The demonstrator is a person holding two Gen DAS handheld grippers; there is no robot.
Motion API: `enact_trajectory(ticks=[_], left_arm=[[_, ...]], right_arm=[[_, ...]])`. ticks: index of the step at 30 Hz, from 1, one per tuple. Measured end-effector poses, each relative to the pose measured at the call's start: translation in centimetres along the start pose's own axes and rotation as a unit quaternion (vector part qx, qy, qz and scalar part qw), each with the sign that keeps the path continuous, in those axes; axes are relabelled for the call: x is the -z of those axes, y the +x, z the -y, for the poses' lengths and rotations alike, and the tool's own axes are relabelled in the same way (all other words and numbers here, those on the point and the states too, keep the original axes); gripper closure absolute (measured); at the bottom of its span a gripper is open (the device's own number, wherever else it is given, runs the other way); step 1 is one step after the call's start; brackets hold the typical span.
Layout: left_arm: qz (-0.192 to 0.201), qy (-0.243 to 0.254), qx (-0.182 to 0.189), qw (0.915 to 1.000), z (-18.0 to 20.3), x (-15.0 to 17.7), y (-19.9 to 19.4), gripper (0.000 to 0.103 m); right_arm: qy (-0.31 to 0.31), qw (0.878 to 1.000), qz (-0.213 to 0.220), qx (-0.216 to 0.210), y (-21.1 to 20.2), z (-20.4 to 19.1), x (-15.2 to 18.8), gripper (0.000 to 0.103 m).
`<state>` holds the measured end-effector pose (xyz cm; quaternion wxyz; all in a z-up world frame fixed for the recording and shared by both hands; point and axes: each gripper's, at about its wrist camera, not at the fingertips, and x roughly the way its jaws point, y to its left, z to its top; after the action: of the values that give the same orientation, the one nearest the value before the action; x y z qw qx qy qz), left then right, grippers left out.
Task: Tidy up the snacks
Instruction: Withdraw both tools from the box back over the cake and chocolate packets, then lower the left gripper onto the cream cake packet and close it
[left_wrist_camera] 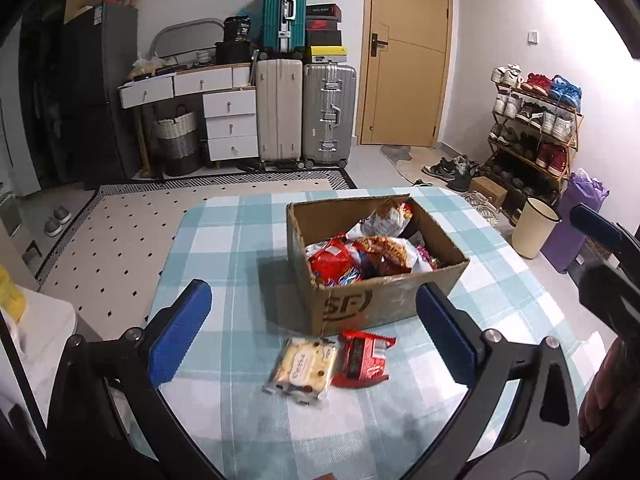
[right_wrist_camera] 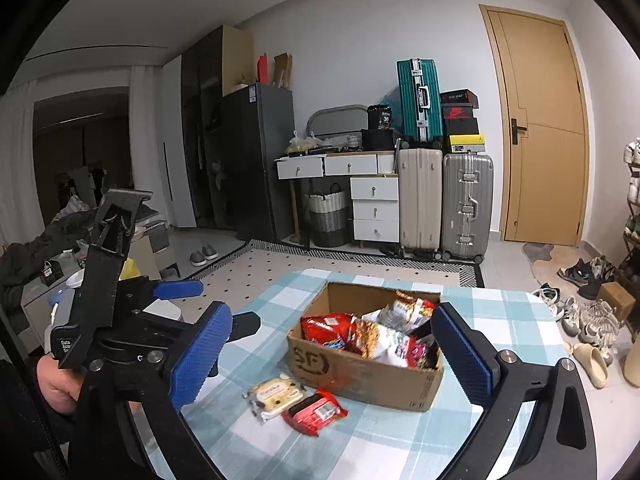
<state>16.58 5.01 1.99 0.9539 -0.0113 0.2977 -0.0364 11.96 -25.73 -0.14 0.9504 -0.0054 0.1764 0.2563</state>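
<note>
An open cardboard box (left_wrist_camera: 360,304) (right_wrist_camera: 360,372) full of snack packets stands on the checked tablecloth (left_wrist_camera: 224,240) (right_wrist_camera: 400,440). In front of it lie a pale biscuit packet (left_wrist_camera: 302,364) (right_wrist_camera: 274,394) and a red snack packet (left_wrist_camera: 362,358) (right_wrist_camera: 316,412), side by side. My left gripper (left_wrist_camera: 316,332) is open and empty, above the two packets; it also shows at the left of the right wrist view (right_wrist_camera: 200,304). My right gripper (right_wrist_camera: 332,356) is open and empty, raised before the box; part of it shows at the right edge of the left wrist view (left_wrist_camera: 600,240).
Beyond the table are a dotted rug (left_wrist_camera: 120,240), white drawers (left_wrist_camera: 230,124), stacked suitcases (left_wrist_camera: 304,112) and a door (left_wrist_camera: 408,52). A shoe rack (left_wrist_camera: 536,128), a cream bin (left_wrist_camera: 534,232) and loose shoes (right_wrist_camera: 588,332) stand to the right.
</note>
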Motion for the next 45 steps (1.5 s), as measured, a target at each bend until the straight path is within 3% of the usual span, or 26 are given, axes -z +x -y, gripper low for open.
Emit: enact_trajectory(ticks=[9,21,36,45], left_arm=[[-0.017,-0.016,-0.008,0.9997,-1.3,4.0,1.4,0.001],[-0.07,-0.033,-0.012,0.9969,-2.7,8.0,7.8,0.001],[-0.156,-0.007,0.014,0.9876,-3.0,10.0,16.6,0.001],[-0.18,-0.004,0.005,0.9836,-3.6,10.0,20.1,0.001]], right_arm=[[0.027,1.0,0.005,0.006,-0.7,-0.4,3.7,0.001],[0.056,0.997,-0.058,0.01,3.3,0.6,8.5,0.001],[0.104,0.987,-0.123,0.011,7.7,2.5,12.5,0.001],[0.122,0.983,-0.14,0.014,8.9,3.4,13.3,0.001]])
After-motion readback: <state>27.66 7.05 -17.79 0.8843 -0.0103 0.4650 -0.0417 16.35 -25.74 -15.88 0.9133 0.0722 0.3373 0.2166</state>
